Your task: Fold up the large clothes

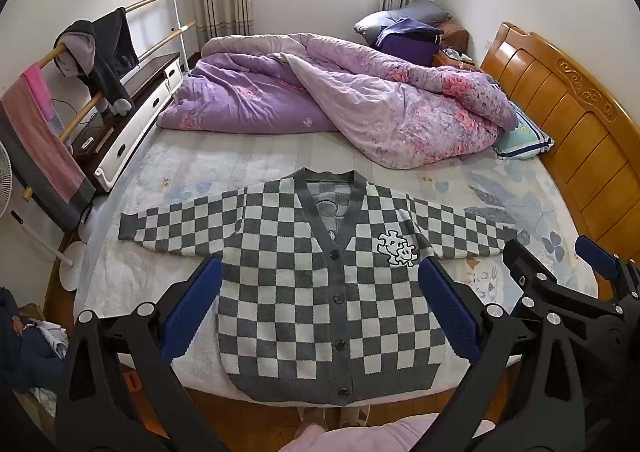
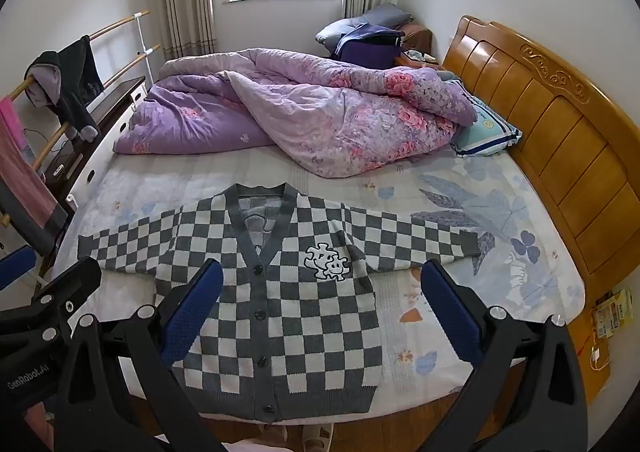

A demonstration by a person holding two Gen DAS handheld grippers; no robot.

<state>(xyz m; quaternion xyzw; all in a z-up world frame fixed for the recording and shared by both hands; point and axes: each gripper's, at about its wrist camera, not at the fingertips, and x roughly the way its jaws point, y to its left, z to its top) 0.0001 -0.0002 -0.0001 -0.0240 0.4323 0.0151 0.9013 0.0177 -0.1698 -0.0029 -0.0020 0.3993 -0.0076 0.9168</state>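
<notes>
- A grey-and-white checkered cardigan [image 1: 320, 292] lies flat and face up on the bed sheet [image 1: 400, 180], at the near edge of the bed, sleeves spread to both sides, front buttoned.
- On its chest sits a white puzzle-piece patch [image 2: 326, 262] with a smiley face and what looks like an "F".
- The left gripper [image 1: 320, 308] hovers above the cardigan's body, jaws wide apart, holding nothing.
- The right gripper [image 2: 322, 310] hangs over the cardigan's right side, jaws likewise spread and empty.
- The left gripper's black body reads "GenRobot.AI" in the right wrist view.
- A rumpled purple floral quilt [image 2: 280, 120] is heaped farther back, beside a wooden headboard [image 2: 560, 124].
- Other print is too small to read.
</notes>
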